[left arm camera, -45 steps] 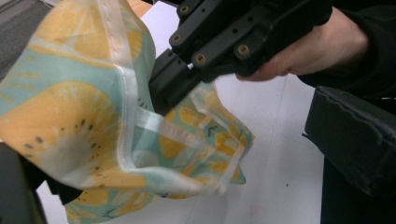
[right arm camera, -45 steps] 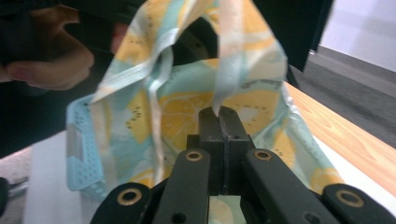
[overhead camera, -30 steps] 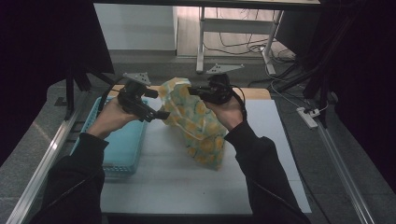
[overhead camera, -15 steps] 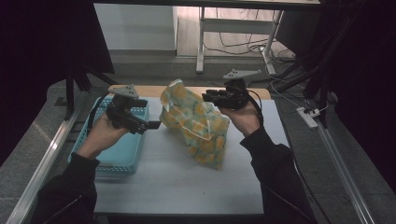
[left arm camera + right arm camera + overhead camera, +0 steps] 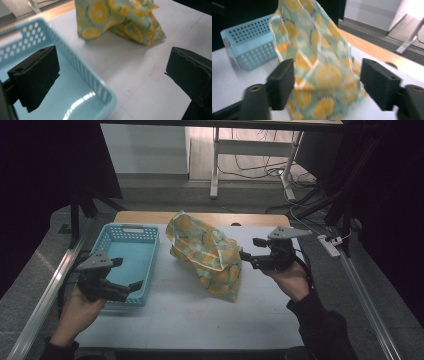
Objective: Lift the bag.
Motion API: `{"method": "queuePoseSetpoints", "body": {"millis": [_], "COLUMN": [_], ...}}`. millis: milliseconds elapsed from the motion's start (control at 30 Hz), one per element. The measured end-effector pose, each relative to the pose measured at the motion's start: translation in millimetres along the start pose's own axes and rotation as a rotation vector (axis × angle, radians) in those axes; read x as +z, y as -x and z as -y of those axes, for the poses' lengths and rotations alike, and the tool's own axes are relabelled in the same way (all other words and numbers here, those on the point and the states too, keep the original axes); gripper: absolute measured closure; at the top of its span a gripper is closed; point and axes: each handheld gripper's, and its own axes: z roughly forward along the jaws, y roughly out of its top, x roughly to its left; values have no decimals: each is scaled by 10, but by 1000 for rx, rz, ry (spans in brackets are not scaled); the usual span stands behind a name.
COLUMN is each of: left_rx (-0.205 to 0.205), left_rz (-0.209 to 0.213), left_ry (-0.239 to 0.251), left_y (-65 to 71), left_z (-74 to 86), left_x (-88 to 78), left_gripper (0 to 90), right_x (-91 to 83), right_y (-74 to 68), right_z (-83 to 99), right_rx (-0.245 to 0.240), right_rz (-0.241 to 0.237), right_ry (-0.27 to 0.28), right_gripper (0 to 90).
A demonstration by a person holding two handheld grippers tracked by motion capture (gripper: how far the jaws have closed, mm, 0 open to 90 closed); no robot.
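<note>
A cloth (image 5: 207,255) printed with yellow citrus slices on pale green stands crumpled in a heap on the white table (image 5: 200,320). My right gripper (image 5: 250,252) is just off its right side. Its jaws have just been opening and stand open; in the right gripper view (image 5: 327,80) the cloth (image 5: 319,50) rises ahead of them, untouched by the pads. My left gripper (image 5: 127,274) hovers over the near right corner of a light blue basket (image 5: 150,240). It is open, wide (image 5: 112,75), straddling the basket's rim (image 5: 82,67), with the cloth (image 5: 120,20) farther off.
The basket (image 5: 249,42) is empty and lies left of the cloth. Metal rails (image 5: 45,295) run along both sides of the table. A wooden strip (image 5: 145,216) edges its far side. A power strip (image 5: 330,246) and cables lie on the floor at the right.
Both hands have drawn away from the cloth: the left back and down to the basket's near corner, the right off to the right. The cloth is let go and has settled on the table.
</note>
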Motion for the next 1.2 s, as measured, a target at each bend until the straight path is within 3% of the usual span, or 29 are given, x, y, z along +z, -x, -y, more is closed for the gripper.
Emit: {"method": "queuePoseSetpoints", "body": {"millis": [167, 300, 600, 833, 933, 1000, 1067, 1200], "left_rx": [-76, -82, -152, -175, -185, -206, -215, -199], "left_rz": [-27, -76, -163, -202, -229, -226, -230, -225], "left_ry": [16, 28, 35, -26, -69, -47, -58, -84], "left_y": [20, 80, 168, 201, 173, 158, 147, 156], "left_z": [375, 636, 1160, 1472, 1562, 1567, 1572, 1553], "left_x": [-31, -69, -194, -167, -127, -151, -142, -108], "left_gripper": [0, 0, 0, 0, 0, 0, 0, 0], "right_x": [-191, -337, -611, -765, -804, -809, -833, -823], "right_y": [-28, -50, -46, -109, -160, -168, -171, -153], "right_z": [401, 768, 1428, 1779, 1902, 1963, 1966, 1973], "right_rx": [48, 93, 168, 201, 207, 219, 226, 235], "right_rz": [48, 81, 193, 297, 318, 316, 328, 323], "right_ry": [-7, -4, -29, -69, -89, -106, -88, -100], "right_gripper": [136, 100, 14, 0, 0, 0, 0, 0]}}
